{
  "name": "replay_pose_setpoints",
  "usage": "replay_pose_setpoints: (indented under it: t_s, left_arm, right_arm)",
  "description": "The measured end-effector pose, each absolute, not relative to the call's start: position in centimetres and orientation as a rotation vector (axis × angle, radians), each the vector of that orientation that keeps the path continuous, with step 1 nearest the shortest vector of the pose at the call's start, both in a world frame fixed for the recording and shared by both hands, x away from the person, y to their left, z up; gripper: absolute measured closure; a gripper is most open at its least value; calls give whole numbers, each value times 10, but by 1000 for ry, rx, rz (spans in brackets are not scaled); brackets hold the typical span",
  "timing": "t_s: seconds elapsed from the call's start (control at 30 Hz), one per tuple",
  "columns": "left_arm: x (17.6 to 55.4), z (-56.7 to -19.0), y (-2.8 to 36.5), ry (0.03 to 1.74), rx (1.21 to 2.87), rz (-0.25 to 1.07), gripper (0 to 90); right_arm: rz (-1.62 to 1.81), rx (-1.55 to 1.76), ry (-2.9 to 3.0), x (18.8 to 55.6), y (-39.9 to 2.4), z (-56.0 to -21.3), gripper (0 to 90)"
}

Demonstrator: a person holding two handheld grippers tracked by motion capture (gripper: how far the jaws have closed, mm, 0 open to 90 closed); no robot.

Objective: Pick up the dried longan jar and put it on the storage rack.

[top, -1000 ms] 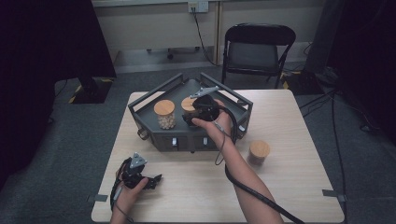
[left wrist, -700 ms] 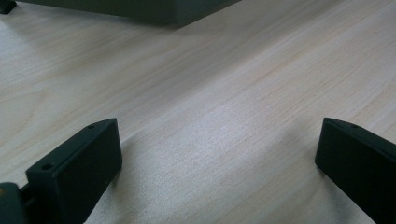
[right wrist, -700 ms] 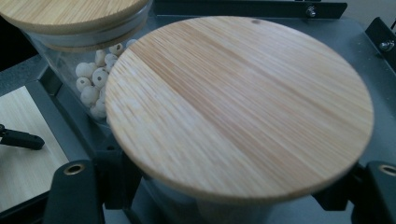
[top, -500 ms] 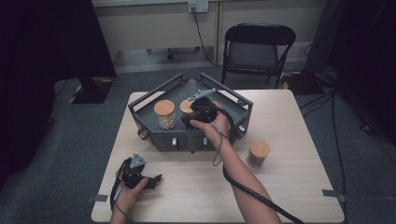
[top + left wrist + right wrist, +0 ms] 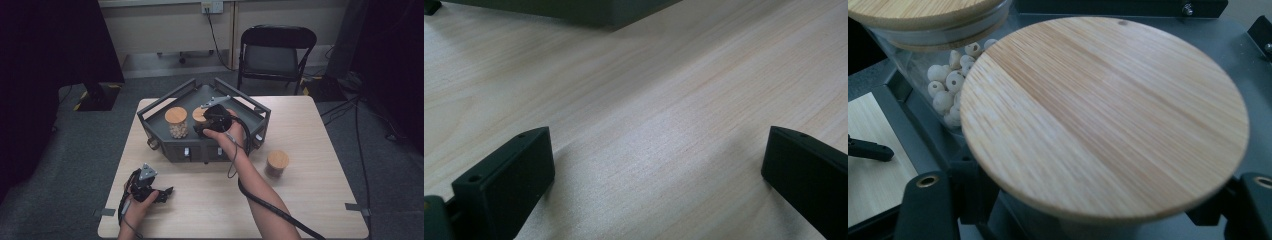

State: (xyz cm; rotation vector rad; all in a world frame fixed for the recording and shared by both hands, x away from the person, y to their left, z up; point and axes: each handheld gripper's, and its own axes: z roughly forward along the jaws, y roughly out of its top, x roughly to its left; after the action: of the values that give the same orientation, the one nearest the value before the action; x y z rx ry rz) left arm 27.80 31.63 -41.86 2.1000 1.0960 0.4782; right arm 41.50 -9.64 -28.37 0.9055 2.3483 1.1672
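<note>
Grey carpet runs under a pale wooden surface (image 5: 310, 200), and a black folding chair (image 5: 276, 50) stands beyond its far edge, with cables trailing across the floor on the right. Toward the far-left part of the surface sits a dark grey tray (image 5: 170, 150) with raised rails. Inside it a jar of pale beads (image 5: 176, 122) with a bamboo lid stands at the left, and just beside it on the right is a second jar with a round bamboo lid (image 5: 1108, 115). The right gripper (image 5: 216, 120) is reached out over the tray, and in the right gripper view its fingers (image 5: 928, 205) sit at either side of that second jar just under the lid rim; whether they press on it or merely flank it I cannot tell. A third lidded jar (image 5: 277, 163) stands alone on the bare wood, off the tray's near-right corner and well apart from it. Near the near-left corner, the left gripper (image 5: 150, 190) rests low on the surface in the person's hand, its fingers (image 5: 509, 175) spread wide with only wood grain between them, the tray's front wall just ahead.
</note>
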Motion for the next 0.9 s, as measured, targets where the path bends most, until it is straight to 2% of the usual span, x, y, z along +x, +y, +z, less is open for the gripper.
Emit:
replay_pose_setpoints:
  t_s: [0.7, 0.9]
  left_arm:
    - [278, -419, 316, 1096, 2100, 478, 1]
    - [278, -419, 316, 1096, 2100, 478, 1]
  right_arm:
    - [1189, 927, 2313, 410, -94, -290, 253]
    - [1177, 925, 2319, 411, -93, -290, 223]
